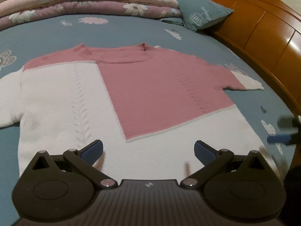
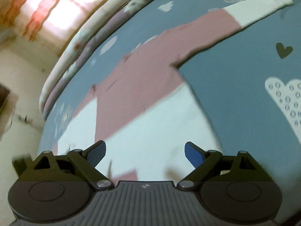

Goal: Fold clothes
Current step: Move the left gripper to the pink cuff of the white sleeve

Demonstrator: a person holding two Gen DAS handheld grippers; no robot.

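A pink and white knitted sweater lies flat on the blue bedspread, front up, with both sleeves spread out. My left gripper hovers open above its white hem, nothing between the blue pads. The right gripper shows blurred at the far right edge of the left wrist view, beside the hem's right corner. In the right wrist view the sweater runs diagonally, its right sleeve stretched to the upper right. My right gripper is open over the white lower part, holding nothing.
Folded floral quilts are stacked along the far side of the bed, with a blue pillow beside them. A wooden headboard borders the bed on the right. A bright curtained window shows in the right wrist view.
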